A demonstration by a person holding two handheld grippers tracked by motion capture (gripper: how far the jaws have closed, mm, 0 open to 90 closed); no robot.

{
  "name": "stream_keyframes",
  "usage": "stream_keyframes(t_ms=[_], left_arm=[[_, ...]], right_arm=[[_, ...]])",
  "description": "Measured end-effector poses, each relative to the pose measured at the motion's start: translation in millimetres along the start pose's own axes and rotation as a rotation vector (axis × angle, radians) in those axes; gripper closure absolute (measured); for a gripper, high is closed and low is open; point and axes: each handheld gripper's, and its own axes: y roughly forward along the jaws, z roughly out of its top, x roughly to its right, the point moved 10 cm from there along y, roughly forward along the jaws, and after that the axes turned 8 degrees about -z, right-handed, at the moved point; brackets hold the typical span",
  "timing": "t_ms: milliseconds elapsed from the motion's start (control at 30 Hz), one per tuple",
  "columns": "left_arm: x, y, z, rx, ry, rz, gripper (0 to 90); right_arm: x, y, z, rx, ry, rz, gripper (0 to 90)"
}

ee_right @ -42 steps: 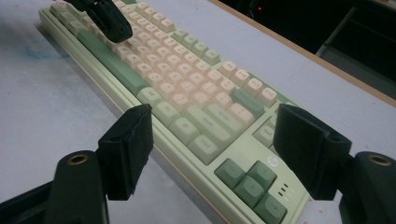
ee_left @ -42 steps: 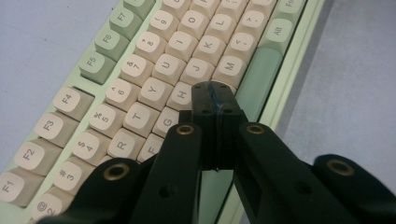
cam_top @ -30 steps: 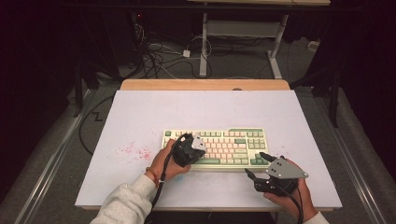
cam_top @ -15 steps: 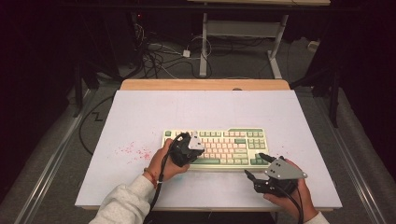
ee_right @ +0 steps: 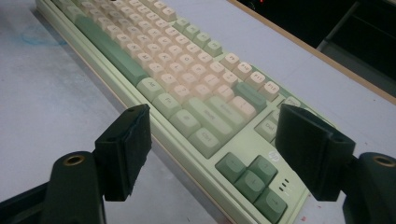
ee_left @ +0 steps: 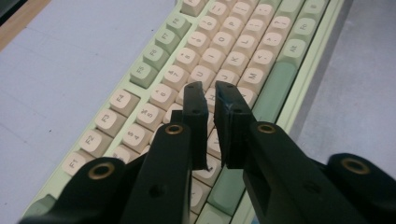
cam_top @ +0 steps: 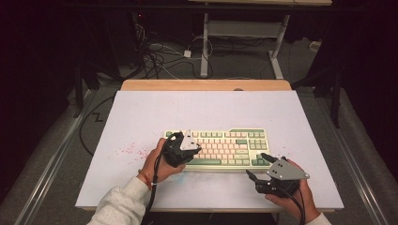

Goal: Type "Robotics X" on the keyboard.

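A pale green keyboard (cam_top: 230, 143) with cream and green keys lies across the near middle of the white table top (cam_top: 187, 112). My left gripper (cam_top: 196, 150), held in a hand with a light sleeve, hangs over the keyboard's left half. In the left gripper view its jaws stand almost together with nothing between them, and the gripper (ee_left: 211, 91) is just above the letter keys (ee_left: 205, 74) of the keyboard (ee_left: 154, 65). My right gripper (cam_top: 257, 165) sits off the keyboard's near right corner, open wide. In the right gripper view, the gripper (ee_right: 215, 116) frames the keyboard (ee_right: 187, 84) near its arrow keys (ee_right: 252, 175).
Pink specks (cam_top: 126, 151) mark the table top left of the keyboard, and a faint blue smear (ee_right: 37, 39) lies in front of it. A wooden strip (cam_top: 206, 85) borders the far edge. Beyond it, cables (cam_top: 159, 58) and desk legs (cam_top: 204, 42) stand on the floor.
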Motion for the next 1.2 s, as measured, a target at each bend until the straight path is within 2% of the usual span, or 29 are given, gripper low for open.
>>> stream_keyframes(t_ms=[167, 267, 333, 500, 567, 633, 767, 867, 933, 967, 1033, 1100, 1200], left_arm=[[-3.2, -5.3, -2.3, 0.032, -0.005, 0.023, 71.8], [-3.5, -8.1, -5.3, 0.045, 0.007, 0.034, 63.7], [-5.1, -10.3, -8.0, 0.048, 0.009, 0.063, 59.1], [-8.9, -17.8, -15.3, 0.075, 0.000, 0.107, 44.0], [-9.8, -19.9, -18.6, 0.081, -0.004, 0.125, 35.0], [-8.9, -21.9, -21.5, 0.095, -0.001, 0.126, 28.1], [-8.4, -29.1, -27.3, 0.131, -0.009, 0.146, 19.9], [-8.9, -35.2, -34.3, 0.146, -0.014, 0.163, 18.4], [-9.2, -38.7, -40.4, 0.155, -0.028, 0.181, 18.1], [-7.7, -39.3, -44.2, 0.148, -0.040, 0.175, 17.9], [-6.4, -42.1, -49.9, 0.145, -0.041, 0.181, 17.5], [-5.1, -44.7, -55.8, 0.142, -0.048, 0.181, 17.5], [-3.1, -47.7, -65.7, 0.134, -0.060, 0.185, 17.5]], right_arm=[[0.4, 0.0, 0.1, 0.001, 0.001, -0.001, 27.5], [0.2, -0.1, 0.1, 0.000, 0.001, 0.000, 27.5], [0.3, -0.2, 0.1, 0.001, 0.000, 0.000, 27.5], [0.2, -0.3, 0.1, 0.002, 0.003, 0.003, 27.6], [0.3, 0.1, -0.4, -0.001, 0.004, 0.004, 27.6], [0.5, 0.3, -0.5, -0.001, 0.007, 0.005, 27.8], [0.4, 1.3, -0.7, -0.004, 0.005, 0.008, 28.7], [-0.7, 2.8, -2.2, -0.016, 0.007, 0.016, 32.9], [-1.2, 4.1, -3.8, -0.028, 0.008, 0.022, 36.9], [-2.2, 4.3, -4.2, -0.031, 0.012, 0.032, 38.9], [-2.5, 4.7, -4.0, -0.032, 0.011, 0.039, 46.6], [-5.0, 5.6, -3.4, -0.034, 0.016, 0.073, 54.6], [-7.7, 9.4, -3.3, -0.052, 0.008, 0.098, 65.0]])
